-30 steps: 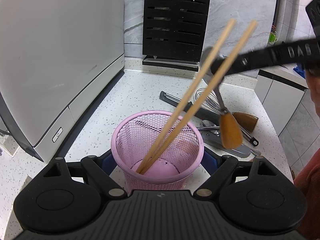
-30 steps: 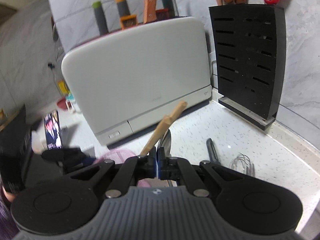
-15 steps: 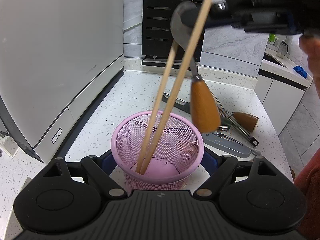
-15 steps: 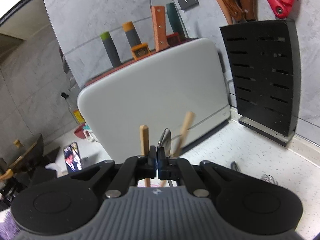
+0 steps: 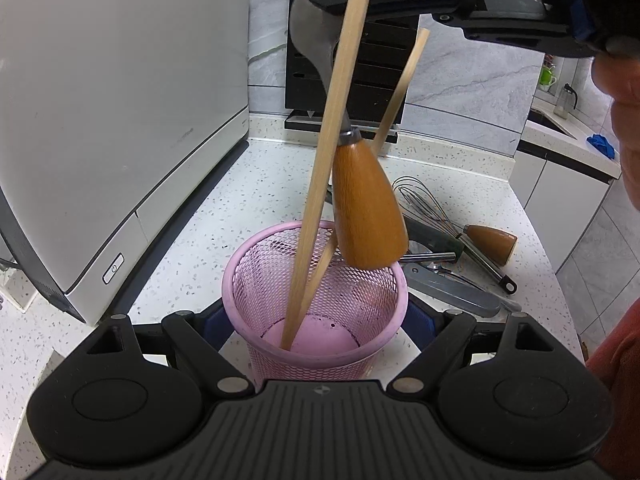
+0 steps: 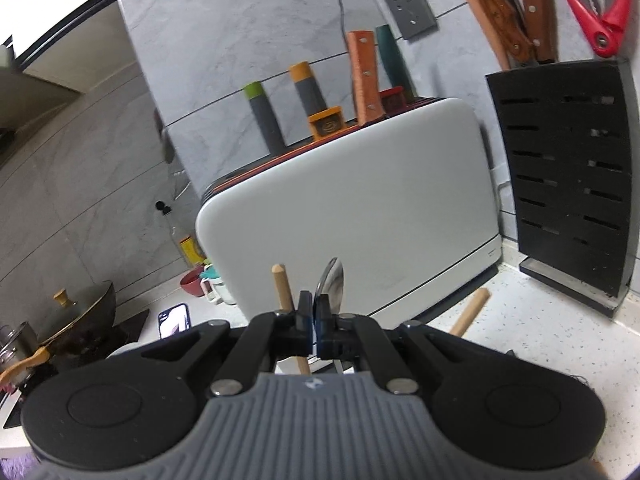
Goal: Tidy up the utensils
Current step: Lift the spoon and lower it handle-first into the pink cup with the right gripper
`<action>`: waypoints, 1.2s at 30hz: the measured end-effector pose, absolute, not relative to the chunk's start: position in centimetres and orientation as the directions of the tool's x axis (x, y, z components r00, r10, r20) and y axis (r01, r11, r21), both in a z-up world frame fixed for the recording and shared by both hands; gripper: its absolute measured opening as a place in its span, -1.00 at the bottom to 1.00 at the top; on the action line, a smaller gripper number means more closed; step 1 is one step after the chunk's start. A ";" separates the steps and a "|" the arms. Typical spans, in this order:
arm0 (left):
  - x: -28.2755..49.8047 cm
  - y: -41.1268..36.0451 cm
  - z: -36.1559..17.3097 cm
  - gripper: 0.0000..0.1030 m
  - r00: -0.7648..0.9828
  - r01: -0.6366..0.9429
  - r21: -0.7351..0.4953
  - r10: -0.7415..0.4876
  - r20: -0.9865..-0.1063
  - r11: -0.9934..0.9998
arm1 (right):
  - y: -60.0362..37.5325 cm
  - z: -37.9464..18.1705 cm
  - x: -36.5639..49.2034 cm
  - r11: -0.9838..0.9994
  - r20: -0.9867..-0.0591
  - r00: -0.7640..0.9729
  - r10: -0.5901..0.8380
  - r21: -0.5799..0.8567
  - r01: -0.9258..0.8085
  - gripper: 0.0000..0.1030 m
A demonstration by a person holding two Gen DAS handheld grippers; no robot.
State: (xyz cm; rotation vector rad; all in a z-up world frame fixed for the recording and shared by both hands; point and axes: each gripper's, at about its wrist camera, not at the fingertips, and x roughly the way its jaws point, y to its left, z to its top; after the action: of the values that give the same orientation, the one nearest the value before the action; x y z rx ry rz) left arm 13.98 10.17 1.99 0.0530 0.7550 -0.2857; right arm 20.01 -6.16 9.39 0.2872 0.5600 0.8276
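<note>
speckled white countertop [image 5: 248,184], grey marble wall [image 6: 240,40]

My kitchen's got grey marble-look wall tiles [image 6: 248,40], a speckled white countertop [image 5: 208,216], a grey wall socket [image 6: 410,6] and white cabinets [image 5: 560,196].

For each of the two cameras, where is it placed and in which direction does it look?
Left wrist: on the left gripper, looking down at the pink mesh basket between its fingers; a sleeve shows at right.
Right wrist: on the right gripper, facing the white appliance and black knife block; only its fingers show.
Shared: spoon, chopsticks, both blocks.
</note>
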 end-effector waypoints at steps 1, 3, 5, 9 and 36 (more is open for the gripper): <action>14.0 10.2 2.0 0.92 0.692 0.275 -0.054 -0.237 -0.682 0.960 | -6.1 9.3 20.0 0.644 -0.352 0.540 0.764 0.454 -0.615 -1.00; 14.0 10.1 2.0 0.92 0.692 0.275 -0.052 -0.235 -0.682 0.960 | -5.8 9.1 20.1 0.644 -0.354 0.538 0.765 0.453 -0.616 -1.00; 14.0 10.0 2.0 0.92 0.692 0.276 -0.051 -0.235 -0.683 0.960 | -5.4 8.6 20.2 0.648 -0.376 0.528 0.761 0.453 -0.612 -1.00; 14.0 10.2 2.0 0.91 0.689 0.275 -0.060 -0.241 -0.684 0.960 | -5.2 7.0 20.4 0.667 -0.432 0.509 0.744 0.444 -0.598 -1.00; 14.1 10.3 2.0 0.91 0.688 0.277 -0.059 -0.241 -0.684 0.959 | -6.3 3.9 19.9 0.715 -0.589 0.429 0.685 0.428 -0.553 -1.00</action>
State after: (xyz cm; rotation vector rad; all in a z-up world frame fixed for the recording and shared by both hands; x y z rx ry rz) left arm 14.07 10.31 2.04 0.0502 0.7583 -0.2895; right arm 19.94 -6.30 3.88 0.1793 0.8189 0.7776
